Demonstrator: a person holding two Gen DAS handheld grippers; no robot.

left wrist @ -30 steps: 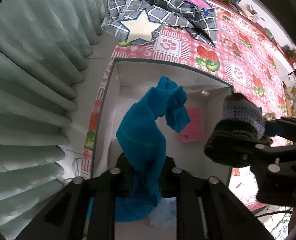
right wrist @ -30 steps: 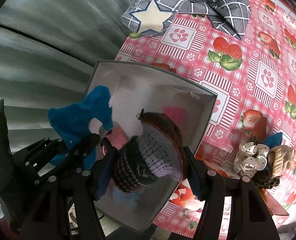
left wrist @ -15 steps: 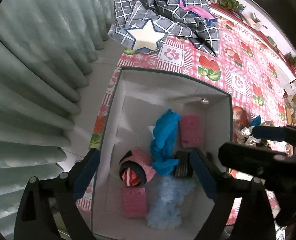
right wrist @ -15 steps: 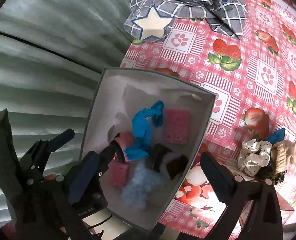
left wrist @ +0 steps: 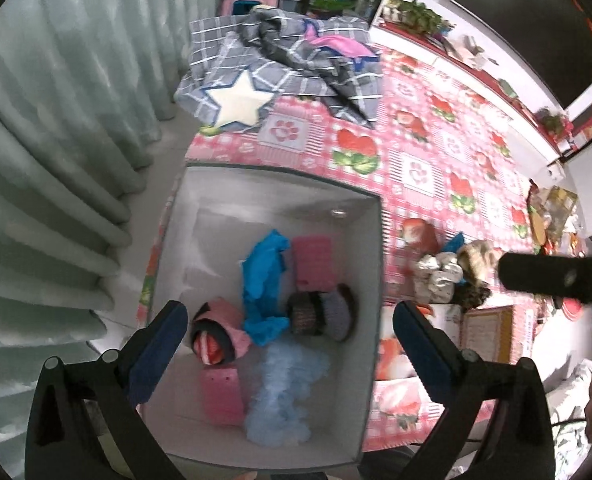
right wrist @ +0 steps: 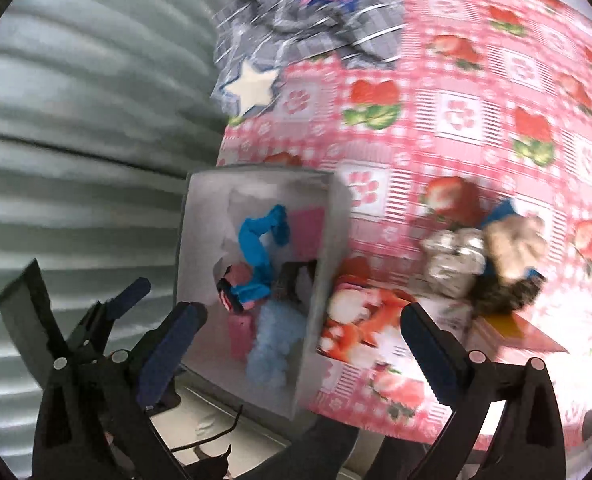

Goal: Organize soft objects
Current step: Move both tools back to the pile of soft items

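Observation:
An open white box (left wrist: 272, 200) stands at the table's left edge. Inside lie a bright blue cloth (left wrist: 262, 280), a dark and lilac knitted piece (left wrist: 323, 314), a pink hat (left wrist: 216, 336), a pale blue fluffy piece (left wrist: 284, 392) and two pink pads (left wrist: 313, 256). My left gripper (left wrist: 288, 312) hangs above the box; its jaws are opening with nothing between them. My right gripper (right wrist: 301, 312) stands open and empty over the box's right wall (right wrist: 327, 240). To its right is a heap of soft things (right wrist: 455, 264) on the tablecloth, the same heap (left wrist: 447, 272) showing in the left view.
A grey checked cloth with a white star (left wrist: 280, 68) lies at the table's far end. Pale green curtains (left wrist: 56, 160) hang close on the left. A red and white soft thing (right wrist: 355, 312) lies against the box's right side. The strawberry tablecloth (left wrist: 435, 160) stretches to the right.
Both grippers opened and rose. The blue cloth dropped from the left one and the knitted piece from the right one, both into the box. The right gripper swung rightward.

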